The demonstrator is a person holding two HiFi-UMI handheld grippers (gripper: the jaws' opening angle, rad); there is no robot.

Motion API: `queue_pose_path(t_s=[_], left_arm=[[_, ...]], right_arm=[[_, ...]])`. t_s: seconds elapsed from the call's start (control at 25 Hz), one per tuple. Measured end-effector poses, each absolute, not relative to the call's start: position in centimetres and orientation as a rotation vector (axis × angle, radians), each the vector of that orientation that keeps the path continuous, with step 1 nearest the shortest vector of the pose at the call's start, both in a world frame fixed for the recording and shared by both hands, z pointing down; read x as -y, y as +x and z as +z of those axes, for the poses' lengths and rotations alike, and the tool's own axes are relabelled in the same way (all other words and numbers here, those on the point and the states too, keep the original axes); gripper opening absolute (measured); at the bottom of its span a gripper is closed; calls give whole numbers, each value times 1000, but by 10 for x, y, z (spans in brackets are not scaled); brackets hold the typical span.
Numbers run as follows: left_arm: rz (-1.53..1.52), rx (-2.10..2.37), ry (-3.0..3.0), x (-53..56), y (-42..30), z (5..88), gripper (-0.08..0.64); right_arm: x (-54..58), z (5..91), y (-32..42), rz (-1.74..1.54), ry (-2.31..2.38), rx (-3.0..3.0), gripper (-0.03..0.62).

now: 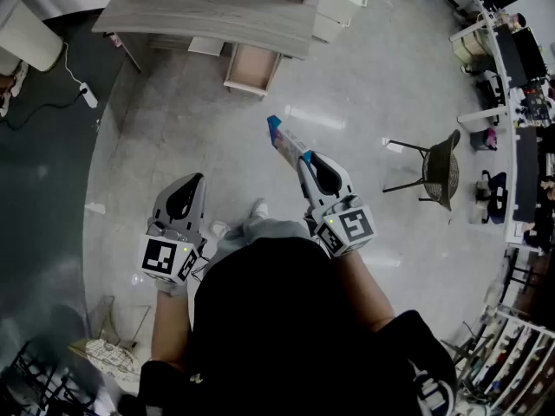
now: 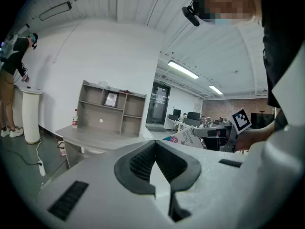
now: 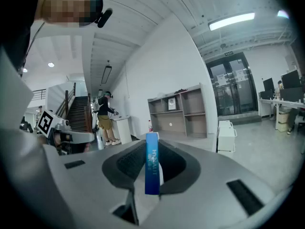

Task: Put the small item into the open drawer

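Note:
In the head view my right gripper (image 1: pixel 305 158) is shut on a small flat box (image 1: pixel 283 135), blue and white, which sticks out past the fingertips toward the desk. The right gripper view shows the box's blue edge (image 3: pixel 152 163) upright between the pads. My left gripper (image 1: pixel 194 182) is held level beside it, shut and empty; its pads (image 2: pixel 139 162) meet at the tips. The open drawer (image 1: pixel 251 68) is pulled out from under a grey desk (image 1: pixel 208 11), well ahead of both grippers across the floor. In the left gripper view the right gripper (image 2: pixel 209 132) carries the box (image 2: pixel 183 136).
A shelf unit (image 2: pixel 112 109) stands on the desk with a bottle (image 2: pixel 75 118) beside it. White cabinets (image 1: pixel 342 3) sit right of the desk. A dark chair (image 1: pixel 442 167) stands to the right. Another person (image 2: pixel 12 80) works at a white pedestal (image 2: pixel 31 116) far left. A cable (image 1: pixel 52 102) lies on the dark floor.

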State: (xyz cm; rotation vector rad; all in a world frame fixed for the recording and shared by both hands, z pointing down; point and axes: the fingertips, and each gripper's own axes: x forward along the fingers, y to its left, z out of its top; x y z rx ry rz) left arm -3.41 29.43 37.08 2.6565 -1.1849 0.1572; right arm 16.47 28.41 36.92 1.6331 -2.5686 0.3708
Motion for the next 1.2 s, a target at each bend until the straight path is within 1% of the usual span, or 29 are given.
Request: queue_pose_path(t_s=[0.4, 0.72, 0.92, 1.2], left_arm=[[216, 1196, 2634, -279, 14, 369, 2], [249, 1177, 2646, -255, 44, 376, 2], [265, 1133, 2645, -220, 40, 387, 2], [243, 1022, 2657, -141, 16, 399, 2]], right_arm=[[-271, 375, 209, 418, 1639, 2604, 87], [-248, 382, 230, 478, 1645, 2638, 89], [-220, 389, 224, 490, 1667, 2605, 89], [-156, 398, 199, 500, 1749, 2521, 89]])
